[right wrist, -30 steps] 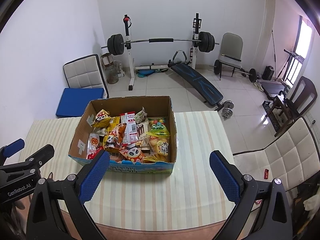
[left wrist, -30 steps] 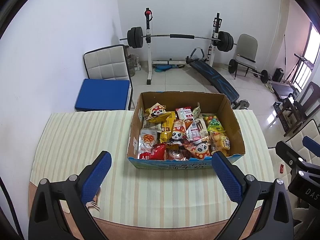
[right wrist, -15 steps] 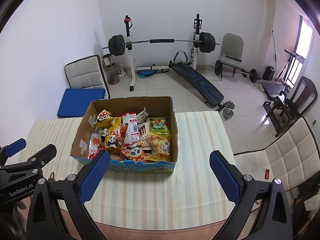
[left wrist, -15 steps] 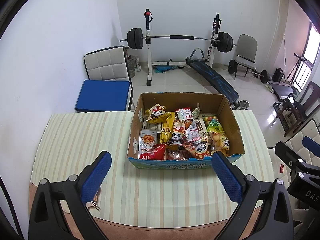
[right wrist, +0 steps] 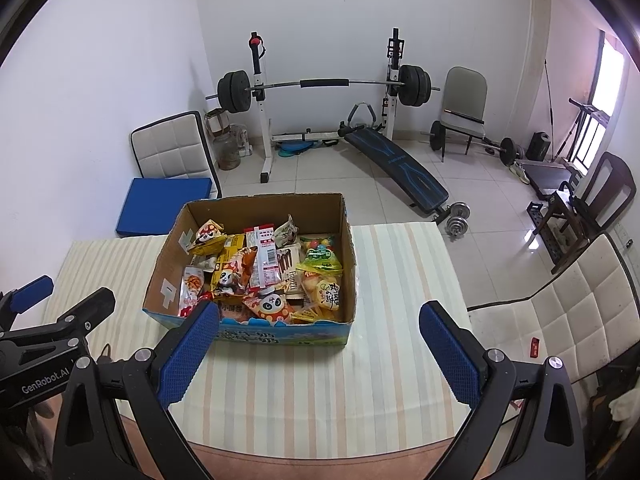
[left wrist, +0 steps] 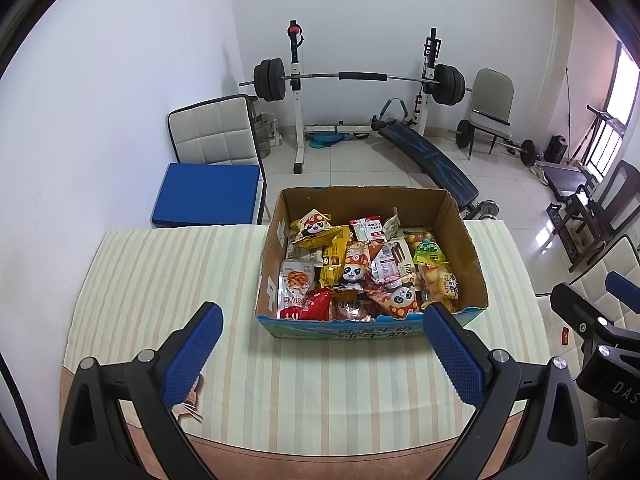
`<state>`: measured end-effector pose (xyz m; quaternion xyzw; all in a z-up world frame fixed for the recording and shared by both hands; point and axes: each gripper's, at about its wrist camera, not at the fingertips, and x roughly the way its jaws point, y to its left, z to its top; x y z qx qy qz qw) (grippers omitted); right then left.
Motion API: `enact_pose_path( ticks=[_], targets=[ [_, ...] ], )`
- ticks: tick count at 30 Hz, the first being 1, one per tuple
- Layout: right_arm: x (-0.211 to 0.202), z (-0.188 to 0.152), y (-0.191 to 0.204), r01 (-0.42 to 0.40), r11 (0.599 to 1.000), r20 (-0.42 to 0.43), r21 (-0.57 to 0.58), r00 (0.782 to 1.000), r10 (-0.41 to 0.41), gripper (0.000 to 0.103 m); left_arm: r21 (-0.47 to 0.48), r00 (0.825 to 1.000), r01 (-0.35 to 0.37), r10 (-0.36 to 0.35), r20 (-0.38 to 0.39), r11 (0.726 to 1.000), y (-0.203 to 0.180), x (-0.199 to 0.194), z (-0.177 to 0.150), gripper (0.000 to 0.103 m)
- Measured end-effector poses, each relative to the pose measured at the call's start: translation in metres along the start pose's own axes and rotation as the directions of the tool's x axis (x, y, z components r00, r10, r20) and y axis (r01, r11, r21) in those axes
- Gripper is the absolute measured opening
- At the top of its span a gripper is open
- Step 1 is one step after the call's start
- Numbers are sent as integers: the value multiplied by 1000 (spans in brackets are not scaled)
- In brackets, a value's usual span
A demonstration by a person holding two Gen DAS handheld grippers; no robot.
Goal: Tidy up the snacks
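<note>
A cardboard box (left wrist: 460, 220) (right wrist: 168, 264) with a blue printed front stands on the striped tablecloth (left wrist: 168, 280) (right wrist: 400, 280). It is full of several snack packets, among them panda-printed bags (left wrist: 354, 270) (right wrist: 270, 304) and a yellow-green candy bag (left wrist: 428, 248) (right wrist: 320, 258). My left gripper (left wrist: 320, 354) is open above the near table edge, in front of the box, holding nothing. My right gripper (right wrist: 318, 354) is open too, near the box's front right, and empty. Each gripper shows at the side of the other's view.
Chairs stand left behind the table (left wrist: 212, 140) and at its right side (right wrist: 560, 312). A barbell rack (left wrist: 360, 76) and a sit-up bench (right wrist: 396, 164) fill the tiled floor beyond. Bare tablecloth lies left of the box and in front of it.
The right gripper has drifted slightly left and closer to the box. The left gripper has barely moved. Both stay open and empty.
</note>
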<state>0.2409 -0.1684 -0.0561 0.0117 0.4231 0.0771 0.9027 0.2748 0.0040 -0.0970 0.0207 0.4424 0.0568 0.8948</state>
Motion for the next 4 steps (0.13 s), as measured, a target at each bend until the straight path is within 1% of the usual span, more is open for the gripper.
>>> enact_pose_path(
  ticks=[4],
  targets=[
    [0, -1, 0, 1, 1000, 1, -1, 1000, -1, 102, 11, 1000, -1, 0, 9, 1000, 1, -3, 0, 103]
  ],
)
